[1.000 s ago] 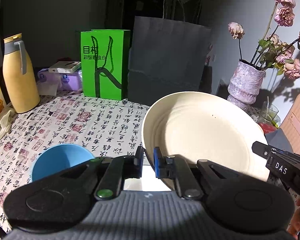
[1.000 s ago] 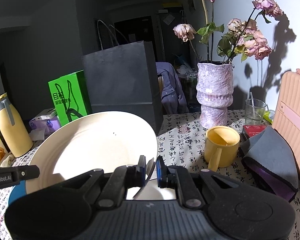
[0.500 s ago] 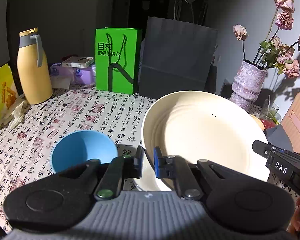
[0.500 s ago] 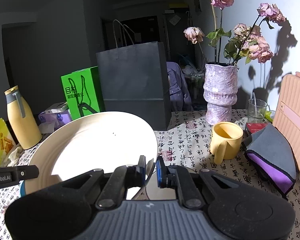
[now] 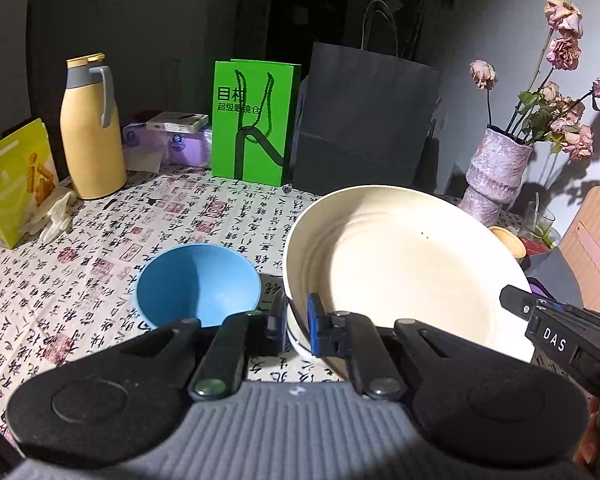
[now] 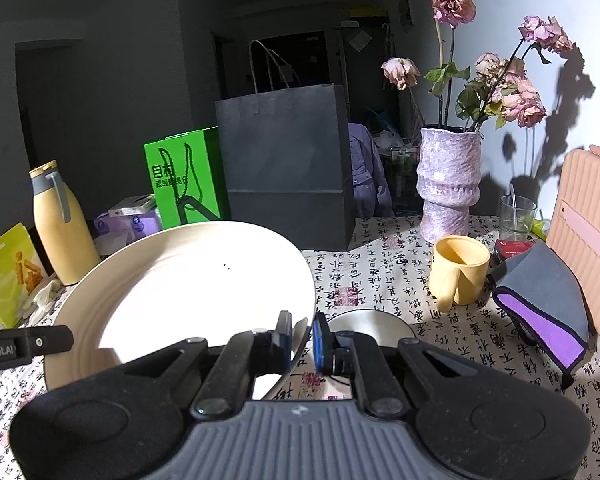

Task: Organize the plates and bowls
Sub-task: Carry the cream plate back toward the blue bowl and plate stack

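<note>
Since the earlier frames the whole view has slid across the table: the blue bowl [image 5: 198, 290], then half hidden under the left fingers, now lies in full view just ahead and left of them, and the yellow flask [image 5: 91, 128] and snack bag [image 5: 14, 184] have come further into the left wrist view. The grip itself is unchanged. The left gripper [image 5: 297, 322] stays clamped on the near left rim of the cream plate [image 5: 404, 268], and the right gripper [image 6: 302, 340] stays clamped on its near right rim, so the plate hangs tilted between them above the patterned tablecloth [image 5: 100, 280]. Just beyond the right fingertips, under the plate's edge, a grey dish [image 6: 370, 322] rests on the cloth. Ahead and right of those fingers stand the yellow mug [image 6: 458, 270], the purple vase [image 6: 448, 184] and a folded grey cloth [image 6: 540, 304]. Behind the plate the green bag [image 5: 254, 122] and dark paper bag [image 5: 364, 120] close off the far edge.
</note>
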Tool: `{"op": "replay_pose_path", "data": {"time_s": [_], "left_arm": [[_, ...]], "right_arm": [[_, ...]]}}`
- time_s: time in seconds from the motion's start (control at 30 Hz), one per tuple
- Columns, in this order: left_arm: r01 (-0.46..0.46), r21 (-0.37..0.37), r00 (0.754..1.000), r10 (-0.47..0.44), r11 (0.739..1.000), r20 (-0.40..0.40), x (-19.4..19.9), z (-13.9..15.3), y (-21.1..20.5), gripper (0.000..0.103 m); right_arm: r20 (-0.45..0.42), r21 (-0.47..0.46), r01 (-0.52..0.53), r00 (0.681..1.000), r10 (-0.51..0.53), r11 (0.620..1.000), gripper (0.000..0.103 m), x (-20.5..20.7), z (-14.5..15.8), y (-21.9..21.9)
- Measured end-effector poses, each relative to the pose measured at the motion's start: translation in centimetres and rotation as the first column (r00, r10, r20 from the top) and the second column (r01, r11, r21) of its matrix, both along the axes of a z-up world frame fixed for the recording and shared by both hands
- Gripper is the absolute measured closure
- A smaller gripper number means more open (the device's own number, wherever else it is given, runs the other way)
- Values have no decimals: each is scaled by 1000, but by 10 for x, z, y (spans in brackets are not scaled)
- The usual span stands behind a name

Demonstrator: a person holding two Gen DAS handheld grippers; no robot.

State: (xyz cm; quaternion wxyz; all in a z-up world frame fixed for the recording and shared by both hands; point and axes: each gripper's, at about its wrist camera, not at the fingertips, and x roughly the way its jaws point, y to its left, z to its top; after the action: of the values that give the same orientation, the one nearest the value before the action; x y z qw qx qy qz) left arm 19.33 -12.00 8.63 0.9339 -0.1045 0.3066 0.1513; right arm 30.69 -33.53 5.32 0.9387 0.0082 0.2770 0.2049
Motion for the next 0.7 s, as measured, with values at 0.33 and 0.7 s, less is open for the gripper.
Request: {"op": "replay_pose_path", "data": {"time_s": [0.33, 0.7], "left_arm": [[-10, -2, 1000, 10, 1000, 9, -33, 1, 3, 92], [-5, -11, 1000, 6, 1000, 17, -62, -2, 5, 92]], "right_arm": [[6, -7, -11, 1000, 11, 1000, 93, -29, 1, 3], [3, -8, -7, 1000, 7, 1000, 93, -57, -1, 3]]}}
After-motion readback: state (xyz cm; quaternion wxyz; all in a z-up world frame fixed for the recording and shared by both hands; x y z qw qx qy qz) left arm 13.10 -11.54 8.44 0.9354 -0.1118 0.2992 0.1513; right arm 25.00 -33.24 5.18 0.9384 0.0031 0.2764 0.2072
